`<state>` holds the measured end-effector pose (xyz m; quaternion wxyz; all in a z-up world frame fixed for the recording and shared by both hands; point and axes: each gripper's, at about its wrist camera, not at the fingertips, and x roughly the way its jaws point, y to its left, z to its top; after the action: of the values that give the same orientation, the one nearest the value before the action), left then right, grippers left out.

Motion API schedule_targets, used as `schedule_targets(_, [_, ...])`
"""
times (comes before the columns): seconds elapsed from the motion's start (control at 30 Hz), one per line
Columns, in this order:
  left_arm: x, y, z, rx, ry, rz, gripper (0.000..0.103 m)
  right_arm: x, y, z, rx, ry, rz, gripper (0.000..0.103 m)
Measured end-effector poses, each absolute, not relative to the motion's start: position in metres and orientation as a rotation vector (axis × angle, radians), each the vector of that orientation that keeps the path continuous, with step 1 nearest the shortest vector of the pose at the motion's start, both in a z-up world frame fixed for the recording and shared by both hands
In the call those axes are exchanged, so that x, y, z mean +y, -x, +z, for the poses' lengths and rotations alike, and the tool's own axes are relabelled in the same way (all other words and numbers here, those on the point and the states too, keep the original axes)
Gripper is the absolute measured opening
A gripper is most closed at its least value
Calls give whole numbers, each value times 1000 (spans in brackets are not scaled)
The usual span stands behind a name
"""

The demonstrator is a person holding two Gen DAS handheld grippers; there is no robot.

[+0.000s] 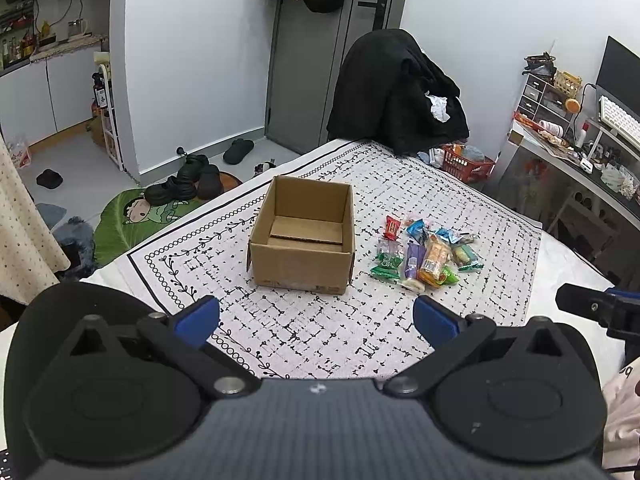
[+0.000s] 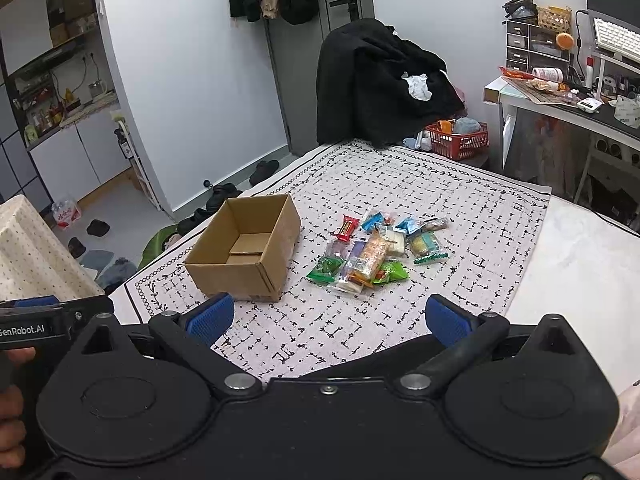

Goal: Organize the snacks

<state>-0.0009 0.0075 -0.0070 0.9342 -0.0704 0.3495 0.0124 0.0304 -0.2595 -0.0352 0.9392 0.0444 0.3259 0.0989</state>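
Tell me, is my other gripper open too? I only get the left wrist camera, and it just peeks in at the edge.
Observer: Yes. The right gripper is open, blue pads wide apart, nothing between them.
Operator: Is it looking at the snacks?
Observer: It faces the pile of snack packets, with the cardboard box to their left.
Operator: Can it see my left gripper?
Observer: Only the side of the left gripper, which has GenRobot.AI printed on it, and a hand below.
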Motion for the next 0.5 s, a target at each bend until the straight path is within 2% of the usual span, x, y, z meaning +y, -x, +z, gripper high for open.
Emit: schedule_targets(0.5, [0, -17, -9, 737, 127, 19, 103, -265, -53, -44, 687, -111, 185, 103])
